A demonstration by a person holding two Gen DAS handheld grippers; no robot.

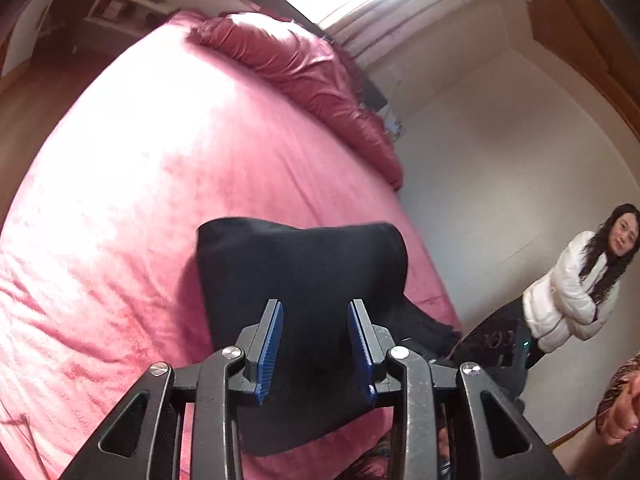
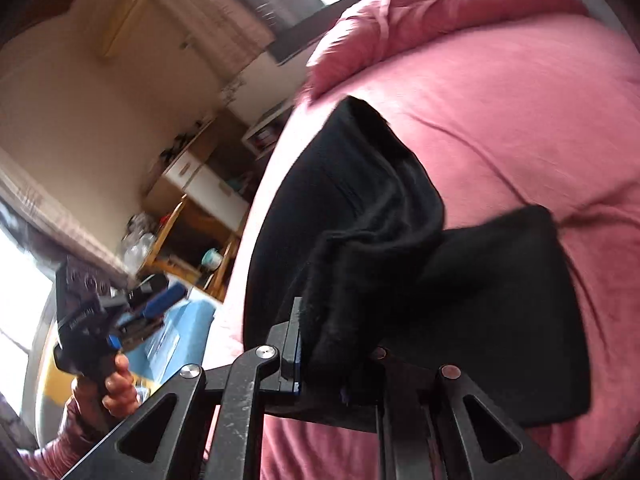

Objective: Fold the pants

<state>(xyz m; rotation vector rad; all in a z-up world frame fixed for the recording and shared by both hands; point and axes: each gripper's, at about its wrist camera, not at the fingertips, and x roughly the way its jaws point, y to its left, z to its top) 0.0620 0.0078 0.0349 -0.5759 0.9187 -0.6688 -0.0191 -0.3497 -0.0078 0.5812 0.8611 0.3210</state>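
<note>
Right tool (image 2: 320, 344) is clamped on a bunched fold of the black pants (image 2: 360, 208), which lie partly folded on the pink bed (image 2: 520, 100); left tool (image 1: 316, 344) hovers above them, pads apart, gripping nothing

No lettering is legible on anything here (motion blur smears the finer surfaces).

I see the black pants (image 1: 304, 280) folded into a thick, roughly square bundle, lying on the pink bedspread near the bed's edge; one bunched fold lifts up from it.
</note>
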